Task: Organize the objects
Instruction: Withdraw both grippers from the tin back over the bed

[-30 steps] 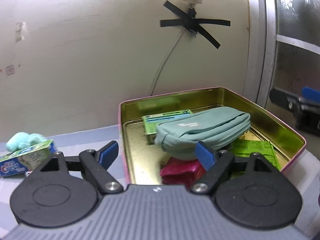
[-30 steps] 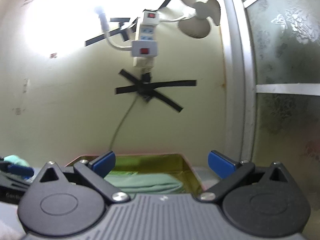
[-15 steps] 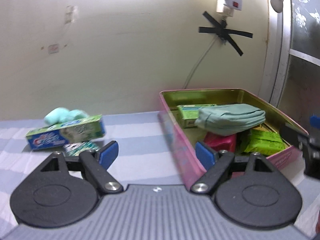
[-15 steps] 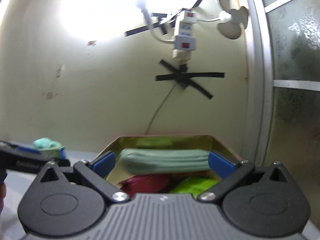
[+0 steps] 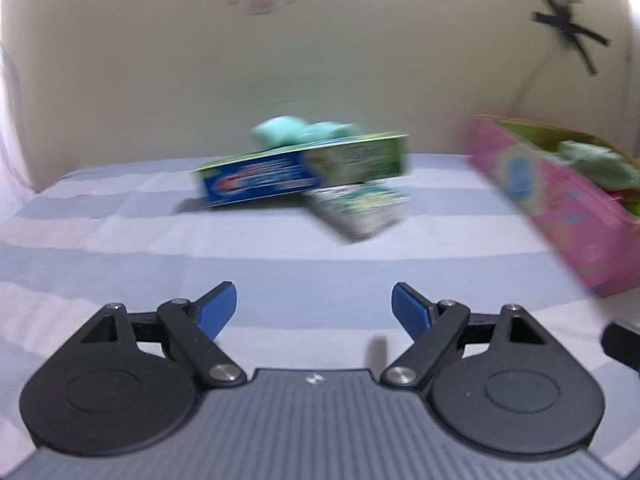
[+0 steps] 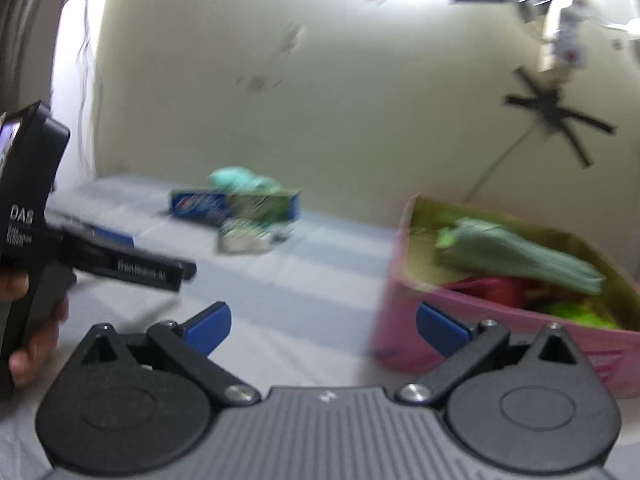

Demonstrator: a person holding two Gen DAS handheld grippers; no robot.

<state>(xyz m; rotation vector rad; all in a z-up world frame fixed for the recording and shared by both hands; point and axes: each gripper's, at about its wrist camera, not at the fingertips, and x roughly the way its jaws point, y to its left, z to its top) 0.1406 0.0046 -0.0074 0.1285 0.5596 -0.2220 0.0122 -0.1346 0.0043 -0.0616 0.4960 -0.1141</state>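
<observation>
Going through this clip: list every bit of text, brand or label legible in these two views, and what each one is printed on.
"DAS": side of the left tool's black body, right wrist view.
Small lines under "DAS" and white lettering along its finger: too blurred to read.
Toothpaste box: logo and print blurred, unreadable.
Small packet in front of it: unreadable.
Pink tin: round label blurred, unreadable.

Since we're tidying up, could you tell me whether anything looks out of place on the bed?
Yes: three things lie outside the pink tin. The toothpaste box sits tilted, one end propped on a smaller packet, with a mint-green bundle behind it. Nothing looks spilled or damaged, though the views are blurred.
</observation>
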